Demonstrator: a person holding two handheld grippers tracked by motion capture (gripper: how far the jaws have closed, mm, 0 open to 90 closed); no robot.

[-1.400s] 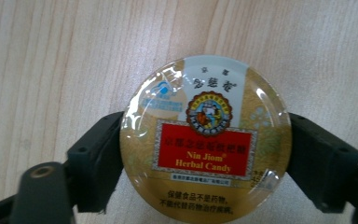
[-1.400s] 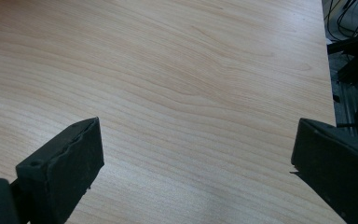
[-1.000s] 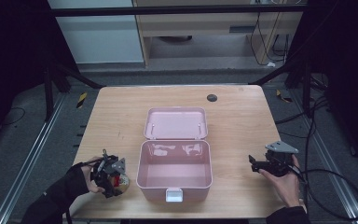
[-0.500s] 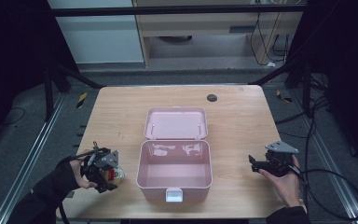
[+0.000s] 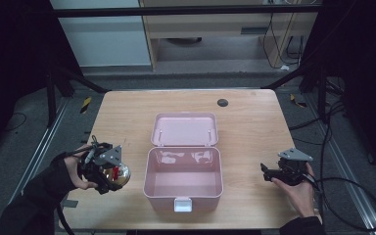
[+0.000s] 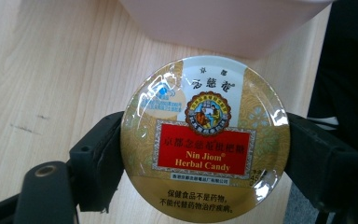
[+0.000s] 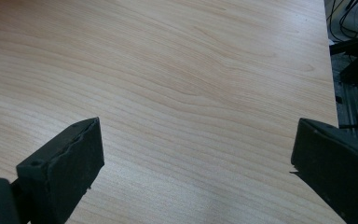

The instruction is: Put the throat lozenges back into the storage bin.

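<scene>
- Partly cut off at the bottom of the left gripper view, a round candy tin (image 6: 205, 140) sits clamped between the two black jaws of the left gripper (image 6: 205, 158), its label reading "Nin Jiom Herbal Candy".
- From the high view the tin (image 5: 119, 175) is a small gold blur, held just beside the open pink box (image 5: 183, 171) on the wooden table (image 5: 254, 122).
- Over at the table's right side, the right gripper (image 5: 269, 172) is held low; its own view shows jaws spread wide over bare wood.
</scene>
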